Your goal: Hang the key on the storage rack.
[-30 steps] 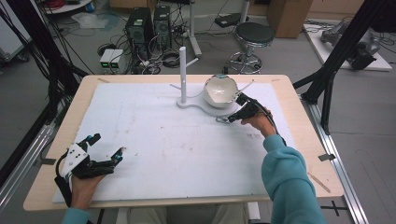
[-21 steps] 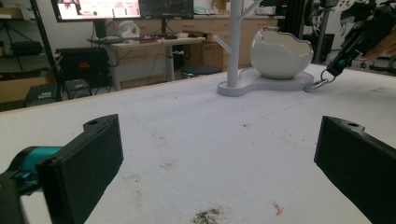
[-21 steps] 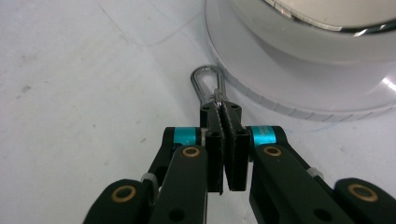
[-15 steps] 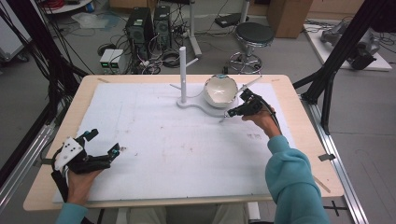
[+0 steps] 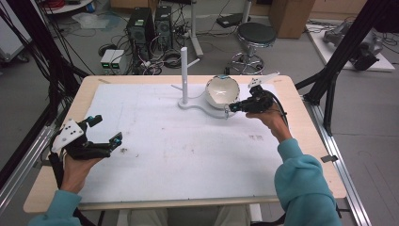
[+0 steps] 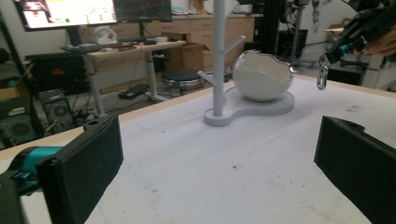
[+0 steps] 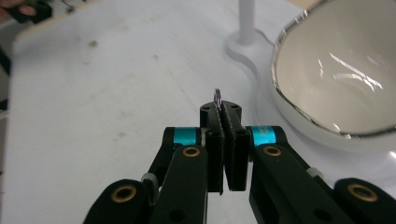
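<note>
Right gripper (image 5: pixel 231 108) clamped on a small silver metal ring (image 6: pixel 321 77), hanging down from the closed jaws, held above the table near the right side of the white egg-shaped ceramic bowl (image 5: pixel 221 91). White branched jewellery stand (image 5: pixel 184 75) just to the left of the bowl, on the same white base, so probably nearer to this hand. Left gripper (image 5: pixel 104 130) with jaws wide apart, empty, resting at the near left of the white-covered wooden table (image 5: pixel 188 155), well apart from the ring.

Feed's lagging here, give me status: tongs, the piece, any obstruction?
Right tongs shut on small metal ring, beside white bowl. Left tongs open, idle. White stand close by bowl.
</note>
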